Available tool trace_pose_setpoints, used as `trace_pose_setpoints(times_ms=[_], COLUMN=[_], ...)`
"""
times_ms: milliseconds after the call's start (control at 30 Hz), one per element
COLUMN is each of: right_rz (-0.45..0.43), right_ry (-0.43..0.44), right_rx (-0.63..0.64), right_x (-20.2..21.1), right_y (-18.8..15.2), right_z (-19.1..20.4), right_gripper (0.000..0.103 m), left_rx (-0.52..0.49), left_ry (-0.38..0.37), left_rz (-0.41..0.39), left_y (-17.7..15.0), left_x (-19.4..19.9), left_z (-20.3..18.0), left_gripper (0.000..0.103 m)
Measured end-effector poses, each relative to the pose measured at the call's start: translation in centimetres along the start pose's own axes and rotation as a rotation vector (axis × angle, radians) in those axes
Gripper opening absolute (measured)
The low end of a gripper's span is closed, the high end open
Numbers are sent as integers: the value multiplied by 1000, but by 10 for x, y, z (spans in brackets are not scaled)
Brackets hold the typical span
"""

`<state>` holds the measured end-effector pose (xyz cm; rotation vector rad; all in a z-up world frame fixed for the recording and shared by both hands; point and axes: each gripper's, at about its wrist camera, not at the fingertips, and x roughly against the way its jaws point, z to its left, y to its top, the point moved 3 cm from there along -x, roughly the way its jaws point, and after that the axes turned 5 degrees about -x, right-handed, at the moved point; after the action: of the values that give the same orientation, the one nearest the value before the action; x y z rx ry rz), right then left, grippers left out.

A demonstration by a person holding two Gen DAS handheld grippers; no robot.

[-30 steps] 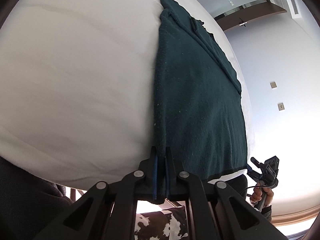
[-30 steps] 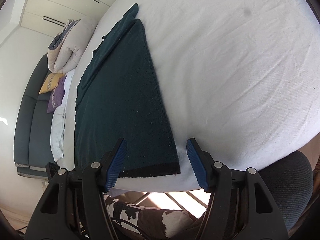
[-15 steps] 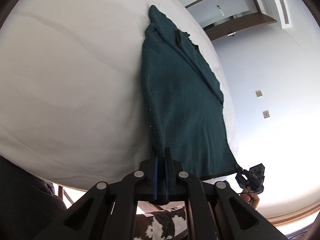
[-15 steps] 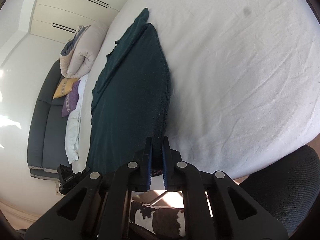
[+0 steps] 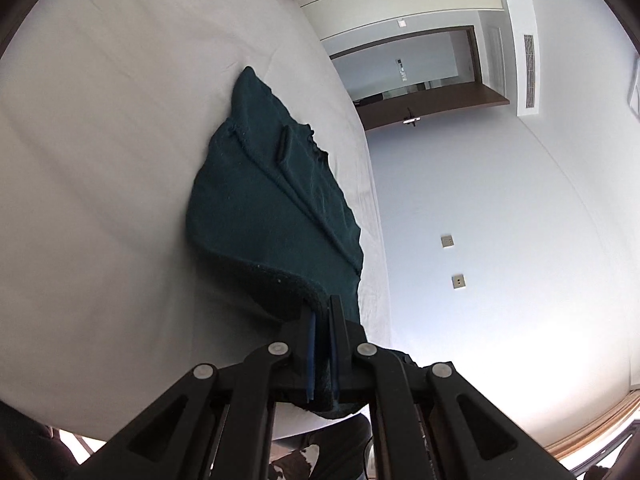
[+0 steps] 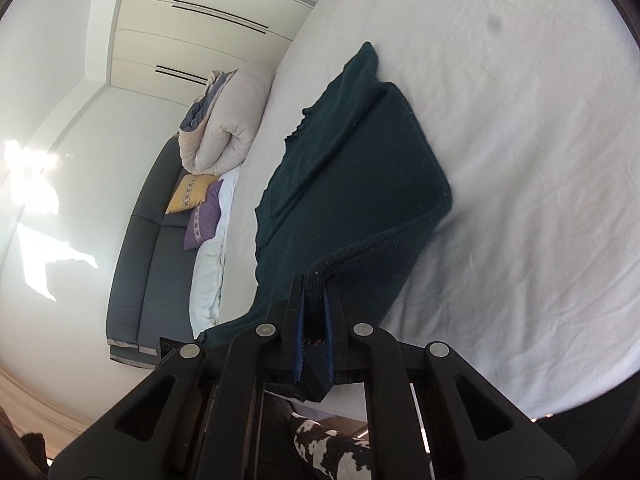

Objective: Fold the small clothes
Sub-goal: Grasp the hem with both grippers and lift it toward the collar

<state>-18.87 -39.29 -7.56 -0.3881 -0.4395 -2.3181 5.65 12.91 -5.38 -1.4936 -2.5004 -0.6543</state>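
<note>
Dark green knit, a small garment [image 6: 360, 184], lies on the white bed [image 6: 520, 160] near its near edge, its far end flat on the sheet and its near hem lifted off it. The left gripper [image 5: 322, 320] is clamped tight on one near corner of the hem, the cloth pinched between its blue pads. The right gripper [image 6: 312, 300] has just been closing and now pinches the other near corner, with the ribbed hem bunched between its fingers. Between the two grips the hem hangs in a shallow curve, and the cloth below it bends up from the sheet in a soft roll.

The step in hand looks like carrying the near hem over toward the far end to halve the garment. To do it well, both hands should rise and travel together at the same height, so the hem stays level and the fold line runs straight across. Keep the hem lightly taut between the grips, since slack would let the middle sag and land first. The knit is thick and limp and drags on the sheet, so lift enough that the flat part does not slide. Lay the hem down edge on edge before letting go, both grips together
</note>
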Motion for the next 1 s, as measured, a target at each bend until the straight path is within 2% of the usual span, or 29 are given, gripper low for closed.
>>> trace_pose_setpoints(times_ms=[267, 567, 767, 900, 1000], right_rz=[-75, -162, -183, -199, -184], right_ry=[29, 9, -43, -87, -147], right_rx=[-11, -61, -85, -82, -93], right_x=[-43, -114, -165, -200, -231], right_y=[88, 213, 280, 318, 344], right_z=[39, 57, 47, 37, 23], right_gripper=[7, 7, 7, 7, 7], left_rx=[60, 72, 68, 93, 154], left_ry=[-29, 14, 72, 101, 106], left_rz=[-61, -94, -102, -102, -110], left_y=[73, 172, 228, 250, 259], left_x=[-29, -88, -127, -155, -172], left_z=[3, 9, 25, 45, 73], left_gripper=[5, 5, 5, 6, 6])
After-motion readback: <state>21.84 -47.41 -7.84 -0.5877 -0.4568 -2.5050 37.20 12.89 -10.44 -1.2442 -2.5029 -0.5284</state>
